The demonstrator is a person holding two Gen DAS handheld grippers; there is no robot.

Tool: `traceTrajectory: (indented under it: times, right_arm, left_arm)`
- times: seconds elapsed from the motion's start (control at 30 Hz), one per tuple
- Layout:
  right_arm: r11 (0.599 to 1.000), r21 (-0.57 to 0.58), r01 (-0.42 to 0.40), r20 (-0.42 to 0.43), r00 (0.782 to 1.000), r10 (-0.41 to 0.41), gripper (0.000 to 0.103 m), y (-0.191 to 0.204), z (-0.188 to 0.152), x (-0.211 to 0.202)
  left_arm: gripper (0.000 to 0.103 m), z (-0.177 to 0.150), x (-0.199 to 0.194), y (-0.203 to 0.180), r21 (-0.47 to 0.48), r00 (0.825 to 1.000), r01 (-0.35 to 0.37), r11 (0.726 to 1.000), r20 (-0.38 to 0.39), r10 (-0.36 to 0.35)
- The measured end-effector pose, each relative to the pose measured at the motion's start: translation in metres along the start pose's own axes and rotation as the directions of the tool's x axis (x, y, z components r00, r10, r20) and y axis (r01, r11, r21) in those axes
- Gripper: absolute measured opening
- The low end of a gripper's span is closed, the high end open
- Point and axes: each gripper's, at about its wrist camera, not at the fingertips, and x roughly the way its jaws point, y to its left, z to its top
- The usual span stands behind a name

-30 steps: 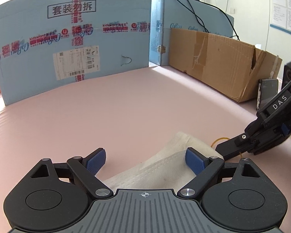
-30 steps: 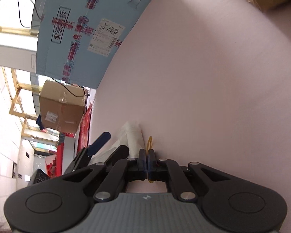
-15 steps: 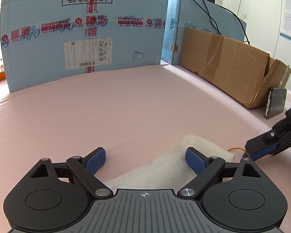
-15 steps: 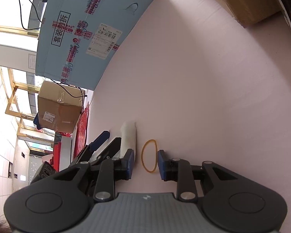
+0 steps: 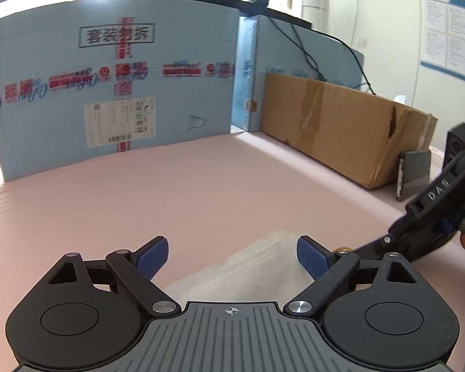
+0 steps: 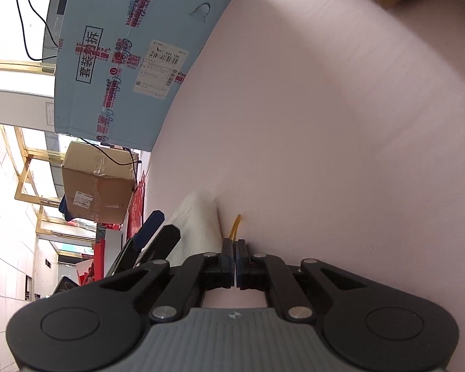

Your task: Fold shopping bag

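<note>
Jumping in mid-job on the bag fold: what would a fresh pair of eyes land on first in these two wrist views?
First the folded white shopping bag, lying on the pink table between the left gripper's wide-open blue pads. Next the right gripper, pinched on a yellow rubber band just beside the bag's end. Behind stands a big blue carton with a brown cardboard box to its right.

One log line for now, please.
left hand-held gripper: open over folded white fabric shopping bag | right hand-held gripper: just closed on thin yellow rubber band
</note>
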Motion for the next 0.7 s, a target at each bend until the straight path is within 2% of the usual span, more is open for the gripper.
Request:
traceTrajectory:
  times: [0.07, 0.2, 0.37, 0.5, 0.7]
  right_arm:
    - [1.000, -0.008, -0.003, 0.000, 1.000, 0.003, 0.011, 0.001, 0.001, 0.000]
    - [1.000, -0.021, 0.015, 0.007, 1.000, -0.015, 0.002, 0.003, 0.002, 0.005]
    - [1.000, -0.025, -0.011, -0.012, 1.000, 0.011, 0.001, 0.014, 0.007, 0.010]
    - [0.990, -0.138, 0.012, -0.059, 0.998, -0.020, 0.001, 0.039, 0.016, 0.031]
    - [0.956, -0.287, 0.062, -0.068, 0.994, -0.085, 0.001, 0.061, 0.037, 0.060]
  left_arm:
    - [0.092, -0.001, 0.006, -0.007, 0.048, 0.999, -0.012, 0.999, -0.032, 0.014]
    - [0.092, 0.002, 0.015, -0.016, 0.084, 0.998, -0.034, 0.996, -0.051, 0.038]
    - [0.092, -0.003, 0.012, -0.020, 0.134, 0.997, -0.056, 0.989, -0.042, 0.062]
    - [0.092, -0.008, 0.012, -0.020, 0.148, 0.997, -0.060, 0.987, -0.039, 0.066]
    - [0.092, -0.015, 0.002, -0.005, 0.123, 0.998, -0.040, 0.992, -0.050, 0.046]
